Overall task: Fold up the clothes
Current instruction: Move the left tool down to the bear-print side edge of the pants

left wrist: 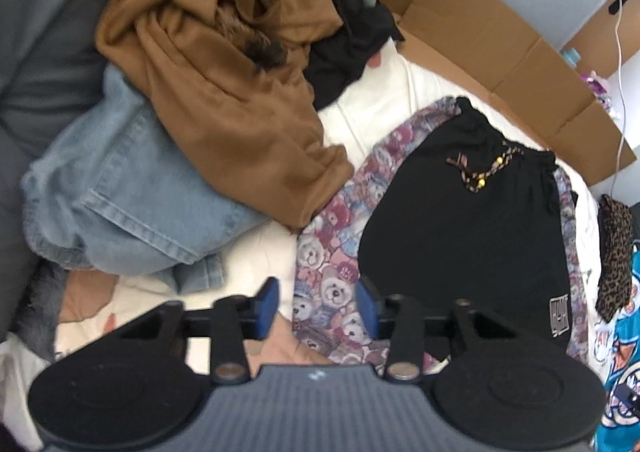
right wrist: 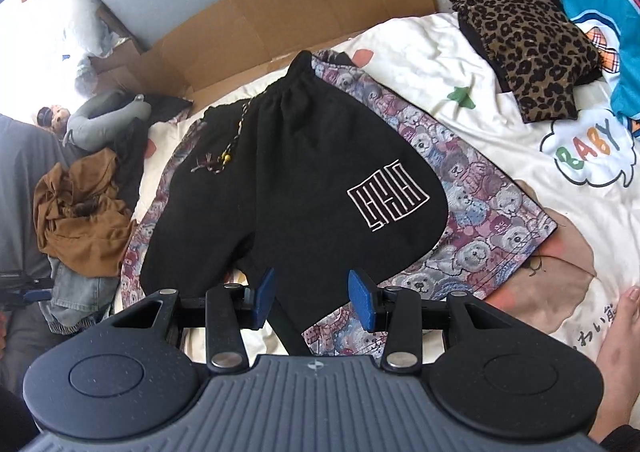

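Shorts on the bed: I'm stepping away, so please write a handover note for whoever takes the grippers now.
Left gripper: open, empty, over the shorts' bear-print side panel.
Right gripper: open, empty, above the shorts' near hem.
Shorts: black with bear-print side panels, spread flat on the white bedding, waistband away from you, logo up. Not folded yet.
Done: a leopard-print piece lies folded at the far right.
Left: fold the shorts, then the pile on the left: brown garment, jeans, black garment.
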### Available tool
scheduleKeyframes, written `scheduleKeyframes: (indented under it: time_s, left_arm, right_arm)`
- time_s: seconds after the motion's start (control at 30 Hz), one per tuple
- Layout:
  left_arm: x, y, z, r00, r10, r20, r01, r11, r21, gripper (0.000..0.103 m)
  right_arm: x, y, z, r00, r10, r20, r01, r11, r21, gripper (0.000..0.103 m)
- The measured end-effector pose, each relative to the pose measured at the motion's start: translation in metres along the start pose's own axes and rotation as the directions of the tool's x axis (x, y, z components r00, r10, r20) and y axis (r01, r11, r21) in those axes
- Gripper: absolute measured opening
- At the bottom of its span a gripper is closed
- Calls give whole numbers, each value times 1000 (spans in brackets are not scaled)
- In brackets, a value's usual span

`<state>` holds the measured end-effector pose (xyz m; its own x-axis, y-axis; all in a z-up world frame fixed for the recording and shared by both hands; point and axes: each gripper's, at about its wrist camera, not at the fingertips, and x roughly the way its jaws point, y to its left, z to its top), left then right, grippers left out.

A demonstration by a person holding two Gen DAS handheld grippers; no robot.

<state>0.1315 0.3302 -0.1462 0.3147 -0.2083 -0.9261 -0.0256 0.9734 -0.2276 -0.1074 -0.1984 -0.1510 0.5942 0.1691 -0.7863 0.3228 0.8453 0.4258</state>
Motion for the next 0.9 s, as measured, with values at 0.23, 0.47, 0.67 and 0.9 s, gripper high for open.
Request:
scheduleKeyframes:
  time_s: [0.23,0.47,0.67,0.9]
  left_arm:
    - [56,8,-18,998,25,-56,-24,1000,19,36]
    - [104,24,-33,994,23,-106,-28,999,-38,36]
    - [131,31,-40,995,-46,-86,36,992,-117,39]
    - [130,14,-50,998,-51,-47,46,994,-98,4]
  right_arm:
    - [35,8,-14,996,57,-69,-57,998,3,48]
    - [50,18,-31,988,40,-148,-48,998,-51,48]
    - [54,9,-37,987,2,-160,-7,999,-31,48]
    - [58,6,-42,984,-27,-179,19,999,-48,48]
